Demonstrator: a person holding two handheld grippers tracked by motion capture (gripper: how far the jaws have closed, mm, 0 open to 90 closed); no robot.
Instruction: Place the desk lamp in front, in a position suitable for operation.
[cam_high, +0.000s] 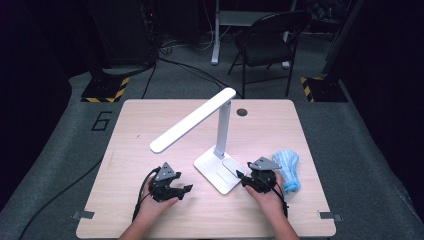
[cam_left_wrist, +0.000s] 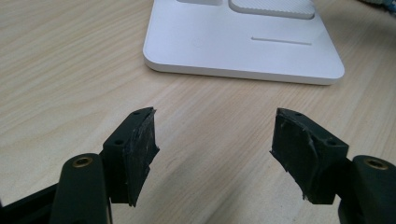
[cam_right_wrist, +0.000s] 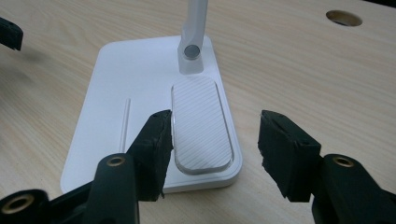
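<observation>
Lamp base (cam_right_wrist: 140, 107) between jaws of right hand-held gripper (cam_right_wrist: 212, 140) (gaping, untouched); left hand-held gripper (cam_left_wrist: 215, 140) wide, empty.

Black two-jaw left gripper (cam_high: 181, 190) and right gripper (cam_high: 241, 176), grey three-cornered top plates, brass-ringed screw holes, worn black pads (cam_left_wrist: 142, 150), black cables lower frame; bare forearms.

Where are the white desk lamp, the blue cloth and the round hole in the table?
white desk lamp (cam_high: 218, 172), high view, on its flat base.
blue cloth (cam_high: 287, 169), high view, on the middle of the bundle.
round hole (cam_high: 242, 112), high view, on its dark centre near the table's far edge.
</observation>
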